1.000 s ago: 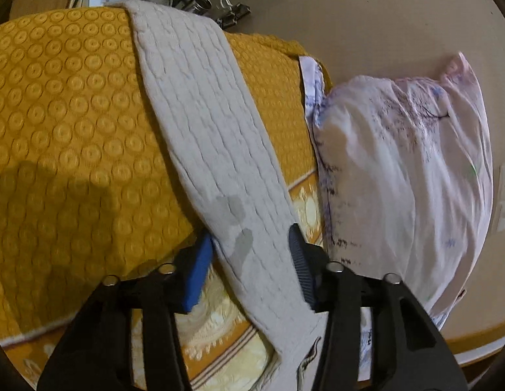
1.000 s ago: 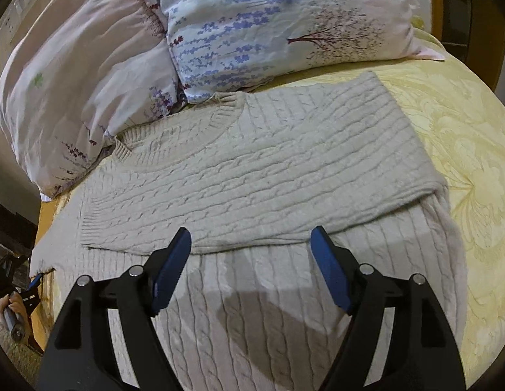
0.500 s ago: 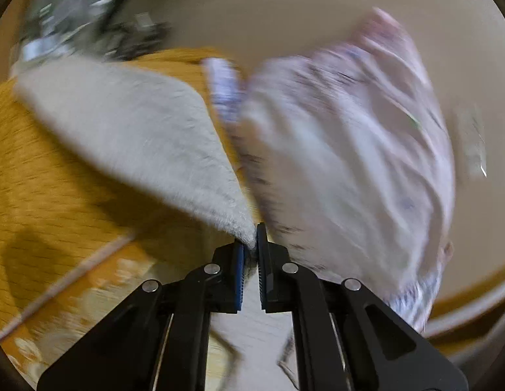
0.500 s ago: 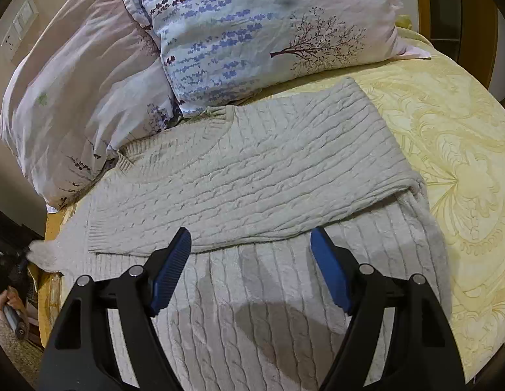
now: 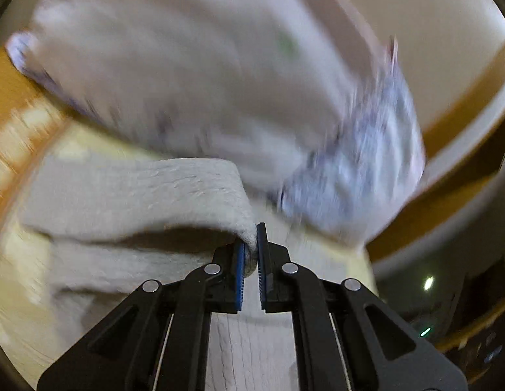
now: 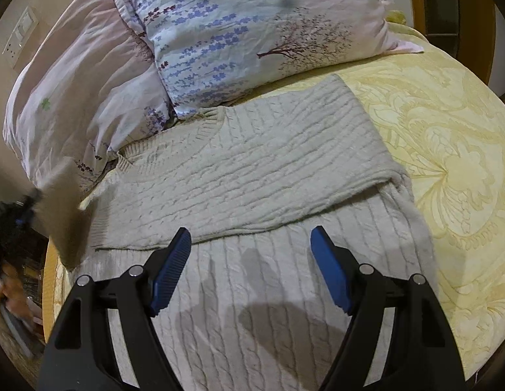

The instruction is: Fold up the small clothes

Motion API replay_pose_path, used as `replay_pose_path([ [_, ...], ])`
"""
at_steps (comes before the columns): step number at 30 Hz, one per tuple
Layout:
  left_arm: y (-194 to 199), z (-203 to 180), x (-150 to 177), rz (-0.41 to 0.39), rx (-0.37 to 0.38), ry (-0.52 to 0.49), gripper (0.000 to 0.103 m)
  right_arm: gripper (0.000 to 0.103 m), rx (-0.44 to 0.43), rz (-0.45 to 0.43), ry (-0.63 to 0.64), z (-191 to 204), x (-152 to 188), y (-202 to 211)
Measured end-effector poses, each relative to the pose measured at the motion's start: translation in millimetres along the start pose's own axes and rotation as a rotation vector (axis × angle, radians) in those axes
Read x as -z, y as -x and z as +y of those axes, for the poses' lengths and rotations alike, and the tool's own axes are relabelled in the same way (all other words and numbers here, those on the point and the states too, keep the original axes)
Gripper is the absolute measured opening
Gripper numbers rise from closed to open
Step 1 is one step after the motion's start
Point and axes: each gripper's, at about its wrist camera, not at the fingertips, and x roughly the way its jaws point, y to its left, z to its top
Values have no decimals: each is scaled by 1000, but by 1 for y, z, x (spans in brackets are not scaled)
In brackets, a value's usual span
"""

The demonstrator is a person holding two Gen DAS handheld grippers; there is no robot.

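Sleeve fold in hand. Left gripper [image 5: 250,254] clenched on the sleeve [image 5: 148,195] end, lifted over the sweater [image 6: 252,169], which lies on the bed [image 6: 447,163] below the pillows [image 6: 252,26]. Right gripper [image 6: 250,254] released, hovering above the sweater. Next: lay the sleeve flat across the body, probably.

The bed [image 6: 447,150] wears a pale yellow cover with a leafy pattern. A cream cable-knit sweater [image 6: 252,176] lies flat on it, one sleeve folded across its body. Two floral pillows [image 6: 252,26] rest at the head, touching the sweater's collar.
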Motion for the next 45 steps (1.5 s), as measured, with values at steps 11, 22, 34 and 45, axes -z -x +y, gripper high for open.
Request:
replay_pose_path([
  [11, -23, 20, 43, 160, -25, 34, 50, 72, -116, -6, 268, 55, -13, 8],
  [22, 22, 94, 25, 98, -147, 182, 57, 56, -275, 44, 895, 236, 18, -38],
  [34, 24, 116, 25, 112, -104, 277, 38, 7, -98, 5, 914, 243, 20, -79],
  [45, 25, 123, 28, 135, -123, 313, 22, 16, -25, -18, 604, 178, 1, -64],
])
